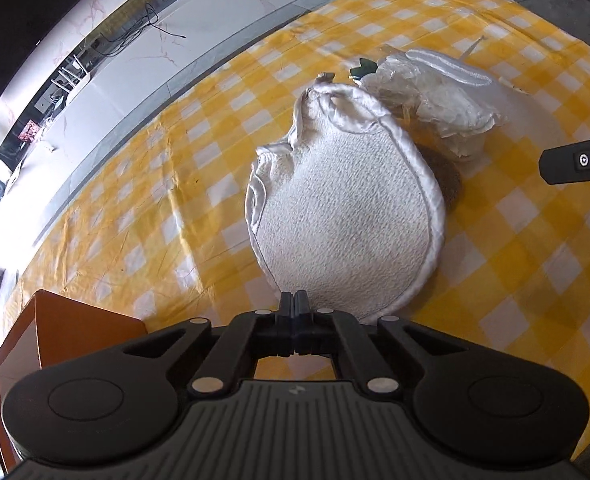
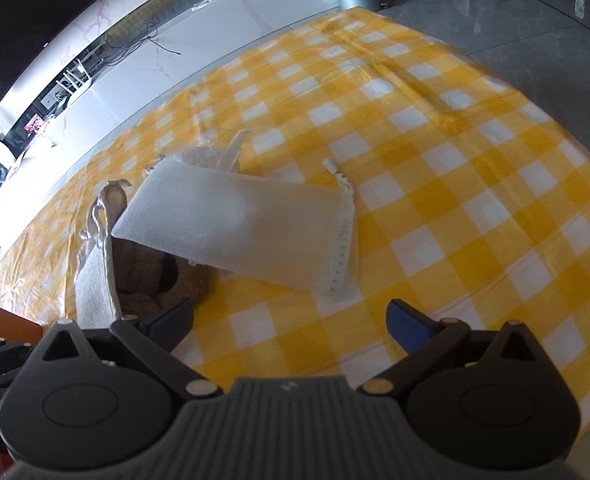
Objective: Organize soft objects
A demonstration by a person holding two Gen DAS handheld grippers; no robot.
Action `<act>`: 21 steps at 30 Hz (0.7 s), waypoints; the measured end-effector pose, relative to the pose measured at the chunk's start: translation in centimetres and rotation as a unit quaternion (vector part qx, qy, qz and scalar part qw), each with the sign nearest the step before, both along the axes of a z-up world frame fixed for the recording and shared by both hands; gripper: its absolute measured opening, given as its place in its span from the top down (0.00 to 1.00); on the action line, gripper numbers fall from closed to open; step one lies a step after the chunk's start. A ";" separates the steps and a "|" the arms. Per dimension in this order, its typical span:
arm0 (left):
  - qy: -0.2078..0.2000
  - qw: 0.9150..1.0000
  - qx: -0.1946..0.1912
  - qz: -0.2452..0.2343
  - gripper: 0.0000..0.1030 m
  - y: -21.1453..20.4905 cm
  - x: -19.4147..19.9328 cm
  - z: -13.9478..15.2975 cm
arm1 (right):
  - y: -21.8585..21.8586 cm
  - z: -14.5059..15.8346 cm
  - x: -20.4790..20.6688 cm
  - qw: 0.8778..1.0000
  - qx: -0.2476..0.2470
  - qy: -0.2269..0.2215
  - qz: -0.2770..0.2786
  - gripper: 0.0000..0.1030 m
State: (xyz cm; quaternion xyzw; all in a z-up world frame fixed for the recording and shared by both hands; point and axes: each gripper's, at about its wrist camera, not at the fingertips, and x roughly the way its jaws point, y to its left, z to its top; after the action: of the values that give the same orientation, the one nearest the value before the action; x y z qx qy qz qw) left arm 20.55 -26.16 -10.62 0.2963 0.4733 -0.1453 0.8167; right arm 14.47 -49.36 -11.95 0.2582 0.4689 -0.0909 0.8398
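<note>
Pinching the white bib's [image 1: 347, 216] hem, left tongs [image 1: 294, 300] closed; right tongs [image 2: 291, 320] wide.

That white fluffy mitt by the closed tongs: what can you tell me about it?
The mitt is oval, off-white terry cloth with a shiny satin-like border and a bunched cuff at its far end. It lies on the yellow checked tablecloth, draped partly over something brown. The left tongs are shut at its near edge; whether they pinch it is unclear.
</note>
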 end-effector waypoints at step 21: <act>-0.042 0.999 -0.018 -0.026 0.15 -6.5 -0.2 -1.6 | -0.4 -0.2 -0.8 0.999 -0.038 0.023 -0.005 0.02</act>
State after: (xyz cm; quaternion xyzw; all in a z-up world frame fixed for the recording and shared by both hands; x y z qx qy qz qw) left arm 20.31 -32.69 -12.21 0.2996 0.4284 -0.1626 0.8368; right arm 13.72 -49.78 -12.17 0.2267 0.4829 -0.1187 0.8375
